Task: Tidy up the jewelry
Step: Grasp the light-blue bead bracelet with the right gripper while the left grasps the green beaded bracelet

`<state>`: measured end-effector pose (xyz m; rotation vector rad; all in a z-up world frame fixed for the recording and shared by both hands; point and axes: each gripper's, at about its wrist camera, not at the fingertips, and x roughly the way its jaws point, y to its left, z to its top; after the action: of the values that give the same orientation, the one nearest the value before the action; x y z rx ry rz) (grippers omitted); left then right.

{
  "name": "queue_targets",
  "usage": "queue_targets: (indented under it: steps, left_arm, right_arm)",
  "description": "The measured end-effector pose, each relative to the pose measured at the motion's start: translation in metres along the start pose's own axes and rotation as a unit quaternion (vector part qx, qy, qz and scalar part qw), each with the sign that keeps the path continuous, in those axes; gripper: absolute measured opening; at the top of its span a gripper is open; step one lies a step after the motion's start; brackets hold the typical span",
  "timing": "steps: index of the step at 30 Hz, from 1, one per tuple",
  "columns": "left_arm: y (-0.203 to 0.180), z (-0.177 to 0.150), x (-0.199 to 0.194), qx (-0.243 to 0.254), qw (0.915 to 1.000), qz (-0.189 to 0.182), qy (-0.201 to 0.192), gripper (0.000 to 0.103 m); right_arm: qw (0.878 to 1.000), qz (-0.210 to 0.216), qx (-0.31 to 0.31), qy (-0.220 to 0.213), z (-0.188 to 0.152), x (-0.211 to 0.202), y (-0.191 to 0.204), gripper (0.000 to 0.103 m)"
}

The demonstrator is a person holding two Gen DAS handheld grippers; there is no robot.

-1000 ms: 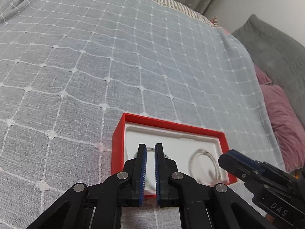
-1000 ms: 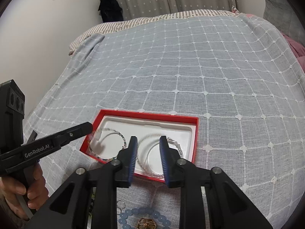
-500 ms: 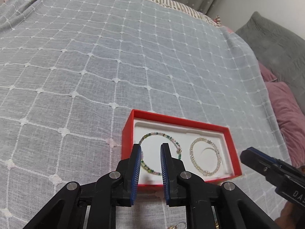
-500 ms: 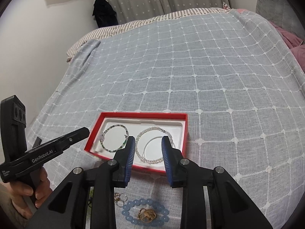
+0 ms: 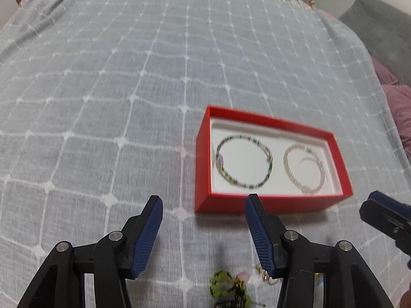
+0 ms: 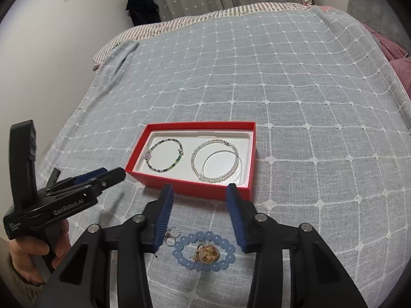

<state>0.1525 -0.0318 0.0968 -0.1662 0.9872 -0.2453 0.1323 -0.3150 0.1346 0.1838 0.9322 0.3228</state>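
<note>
left gripper (image 5: 203, 202): jaws just spread apart, nothing between | right gripper (image 6: 199, 192): also just widened, empty | red box (image 6: 205, 188) mid-frame on bedspread (image 6: 282, 77), two bracelets inside | blue bead bracelet (image 6: 204, 251) loose, lower centre

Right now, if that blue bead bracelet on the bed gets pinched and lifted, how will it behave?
The blue bracelet would probably sag, being separate strung beads. Its round glossy beads may slip between the pads. The gold piece lying inside looks likely to stay behind.
</note>
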Motion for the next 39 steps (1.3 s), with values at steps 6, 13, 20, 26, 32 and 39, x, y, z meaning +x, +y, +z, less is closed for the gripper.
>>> queue_targets:
  steps: [6,13,20,26,32,39]
  left_arm:
    - [0.006,-0.014,-0.002,-0.017,0.9996,-0.013,0.02,0.057]
    - [-0.002,-0.035,-0.009,-0.001,0.9994,-0.024,0.026,0.057]
    - [-0.008,-0.048,-0.008,0.015,0.9988,-0.023,0.039,0.05]
    - [-0.01,-0.051,-0.006,0.02,0.9987,-0.016,0.043,0.05]
    - [-0.005,-0.051,-0.002,0.011,0.9985,-0.014,0.052,0.05]
    - [-0.006,-0.051,0.001,0.012,0.9982,-0.016,0.056,0.05]
  right_arm:
    - [1.0,0.001,0.006,0.017,-0.011,-0.009,-0.001,0.05]
    - [0.998,-0.002,0.046,0.044,-0.026,-0.01,-0.02,0.051]
    - [0.99,0.023,0.111,0.082,-0.031,0.002,-0.041,0.051]
    - [0.989,0.006,0.119,0.09,-0.033,0.011,-0.049,0.051]
    - [0.988,-0.009,0.109,0.112,-0.037,0.027,-0.049,0.048]
    - [0.988,-0.031,0.086,0.125,-0.041,0.037,-0.044,0.029]
